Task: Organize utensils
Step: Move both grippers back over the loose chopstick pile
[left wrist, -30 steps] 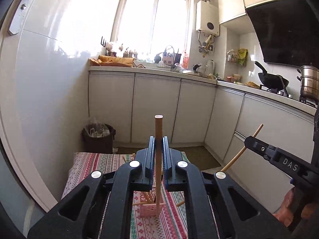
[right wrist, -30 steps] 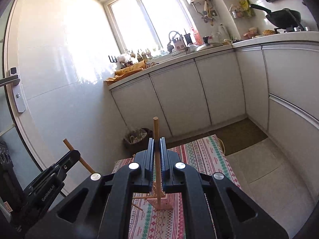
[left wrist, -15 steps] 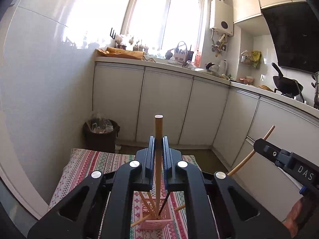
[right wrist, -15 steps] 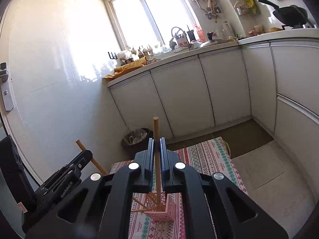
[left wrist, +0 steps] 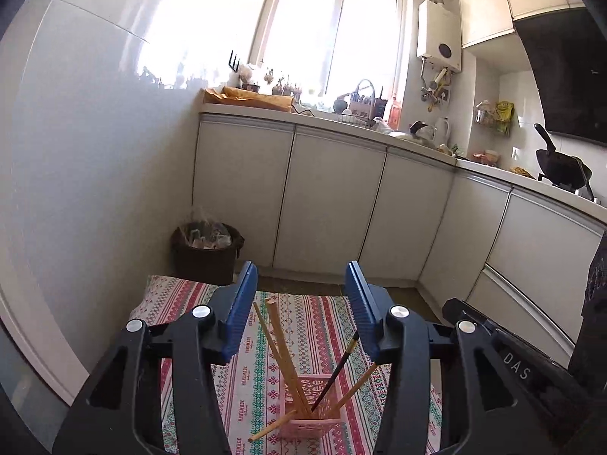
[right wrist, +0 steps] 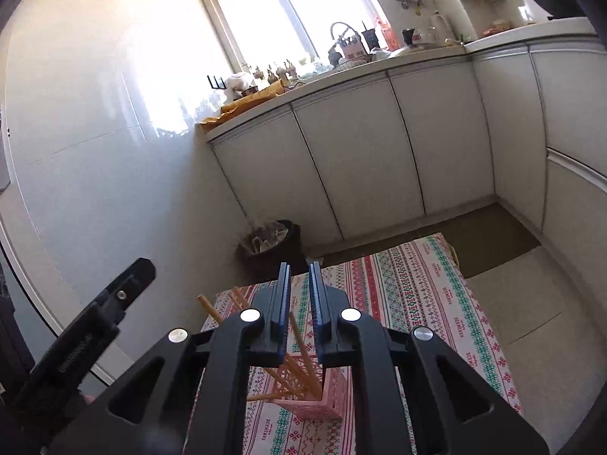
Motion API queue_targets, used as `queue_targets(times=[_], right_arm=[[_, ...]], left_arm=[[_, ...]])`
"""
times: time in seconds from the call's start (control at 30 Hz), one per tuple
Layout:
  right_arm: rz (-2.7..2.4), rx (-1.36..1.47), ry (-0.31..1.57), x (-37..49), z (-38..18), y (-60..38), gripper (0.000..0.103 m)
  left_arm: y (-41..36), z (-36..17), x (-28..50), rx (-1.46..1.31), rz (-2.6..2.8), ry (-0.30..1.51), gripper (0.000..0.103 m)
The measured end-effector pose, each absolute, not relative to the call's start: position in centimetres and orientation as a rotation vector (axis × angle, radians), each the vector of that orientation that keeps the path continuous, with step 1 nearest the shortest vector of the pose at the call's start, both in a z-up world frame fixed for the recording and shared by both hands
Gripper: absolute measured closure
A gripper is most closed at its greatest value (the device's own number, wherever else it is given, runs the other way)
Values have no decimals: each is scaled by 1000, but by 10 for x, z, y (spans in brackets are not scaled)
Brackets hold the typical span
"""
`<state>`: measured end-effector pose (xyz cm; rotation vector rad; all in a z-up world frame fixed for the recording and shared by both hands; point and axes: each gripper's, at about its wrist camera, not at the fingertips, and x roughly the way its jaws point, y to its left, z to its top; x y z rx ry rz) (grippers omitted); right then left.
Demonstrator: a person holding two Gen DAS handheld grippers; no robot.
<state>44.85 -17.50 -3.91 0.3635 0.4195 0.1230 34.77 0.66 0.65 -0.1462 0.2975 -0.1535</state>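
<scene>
Below and just ahead of the left gripper (left wrist: 301, 303) a pink perforated plastic basket (left wrist: 309, 413) stands on a red, green and white patterned tablecloth (left wrist: 303, 326); its blue-padded jaws are opening, wide apart, gripping nothing. Several wooden chopsticks (left wrist: 282, 349) and one dark chopstick (left wrist: 337, 369) lean in the basket. The right gripper (right wrist: 299, 299) hangs over the same basket, jaws opening by a narrow gap, and one chopstick (right wrist: 303, 349) shows through that gap, untouched by the pads. Beyond both grippers stand white floor cabinets (left wrist: 330, 197) under a cluttered worktop, a bright window (left wrist: 334, 34) above, and a dark waste bin (left wrist: 206, 252) at the glossy white wall to the left
</scene>
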Motion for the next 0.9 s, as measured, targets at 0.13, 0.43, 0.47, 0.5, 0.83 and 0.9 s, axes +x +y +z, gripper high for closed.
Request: queue_targets(times=[0.13,0.43,0.47,0.5,0.83,0.9], right_arm=[[109,365,418,434,-32,-182,81],[57,354,437,387,-27,-192,53],[51,349,439,382,-28,-191,51],[46,342,443,378,-29,-191,48],[20,405,490,339,-47,-200,9],[18,418,511,333,-51,-201,7]], left_arm=[[7,15,332,-117,-147,282,49],[-4,5,290,-37,-143,304,25],[-6,3,287,-25,-147,313,23],[-8,0,284,-14,-149,324,20],[-9,-28,263,17,-140,451,7],[-11,-33,258,24,-145,471,7]])
